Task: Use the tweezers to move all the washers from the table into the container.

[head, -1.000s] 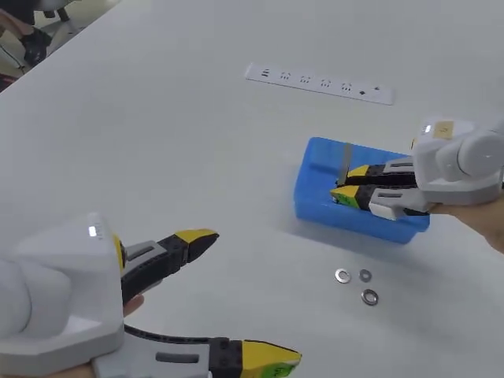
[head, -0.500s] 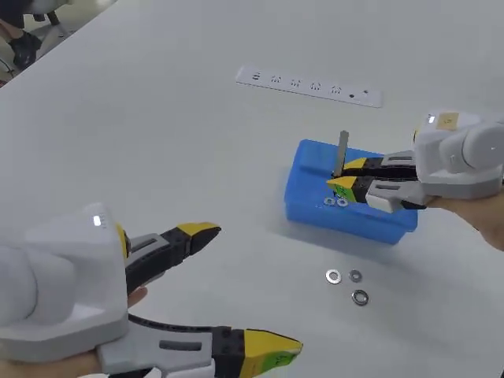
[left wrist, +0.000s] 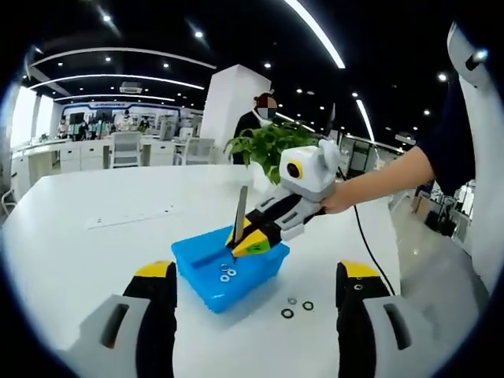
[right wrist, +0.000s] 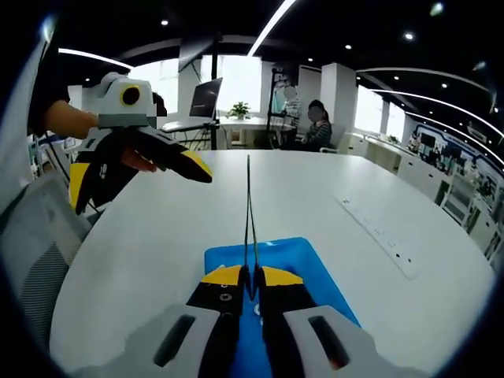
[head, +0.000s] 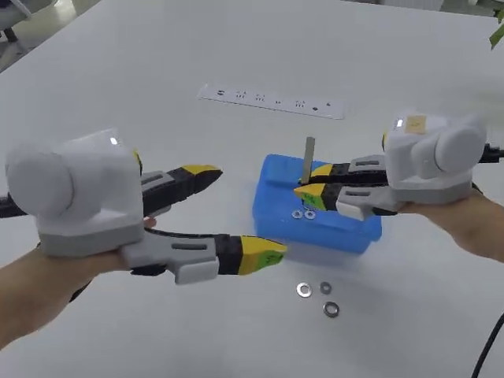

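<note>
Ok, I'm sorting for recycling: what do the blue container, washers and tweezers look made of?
The container looks like plastic: uniform bright blue, soft sheen, rounded moulded corners. The washers are probably steel or a similar metal: silvery rings that glint. The tweezers seem to be metal: thin flat grey blades, dull finish.

The white tabletop (head: 157, 63) carries a long white power strip (head: 270, 101) at upper centre, a blue rectangular plastic container (head: 315, 235) mid-frame, and three small metal washers (head: 304, 290) at lower centre.
</note>
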Available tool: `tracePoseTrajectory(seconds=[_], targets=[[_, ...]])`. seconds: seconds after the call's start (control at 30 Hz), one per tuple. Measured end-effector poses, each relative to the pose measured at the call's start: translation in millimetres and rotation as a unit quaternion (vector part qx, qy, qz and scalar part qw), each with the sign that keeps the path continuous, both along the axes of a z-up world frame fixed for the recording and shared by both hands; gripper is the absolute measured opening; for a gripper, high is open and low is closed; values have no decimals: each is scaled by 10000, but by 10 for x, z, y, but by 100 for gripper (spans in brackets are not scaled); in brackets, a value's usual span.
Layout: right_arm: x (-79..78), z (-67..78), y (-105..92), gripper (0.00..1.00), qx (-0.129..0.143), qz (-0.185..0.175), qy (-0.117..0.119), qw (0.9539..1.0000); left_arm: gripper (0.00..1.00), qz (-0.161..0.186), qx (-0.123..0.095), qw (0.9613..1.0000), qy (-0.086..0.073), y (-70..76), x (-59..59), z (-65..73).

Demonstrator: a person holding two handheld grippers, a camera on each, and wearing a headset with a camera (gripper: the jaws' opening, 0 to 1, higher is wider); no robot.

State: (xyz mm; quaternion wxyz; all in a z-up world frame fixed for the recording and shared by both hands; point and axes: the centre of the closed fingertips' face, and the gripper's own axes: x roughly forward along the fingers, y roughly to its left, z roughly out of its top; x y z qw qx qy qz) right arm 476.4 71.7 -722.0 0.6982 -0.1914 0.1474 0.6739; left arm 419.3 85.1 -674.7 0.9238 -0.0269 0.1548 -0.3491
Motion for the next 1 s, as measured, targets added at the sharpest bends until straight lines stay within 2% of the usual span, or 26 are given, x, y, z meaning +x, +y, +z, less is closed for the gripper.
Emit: tracePoseTrajectory(seconds=[0.23,0.37,0.47,0.53,0.8,1.0], targets=[[-39,-3,-66,9,-138,235,-156,9995,83,-384,-3,9991,-187,-242,339,117],[-35,12,-116,9,-161,281,-211,9993,74,-587,41,9980,-248,-327,442,154],[-38,26,-134,9,-147,288,-221,9992,63,-734,14,9969,-292,-383,464,184],[-39,26,-141,9,-153,304,-233,9992,52,-848,1,9958,-334,-421,467,216],[-83,39,-131,9,-149,369,-229,9989,30,-1114,33,9924,-523,-502,484,306],[-151,63,-106,9,-113,498,-162,9986,24,-1284,133,9904,-503,-515,462,295]])
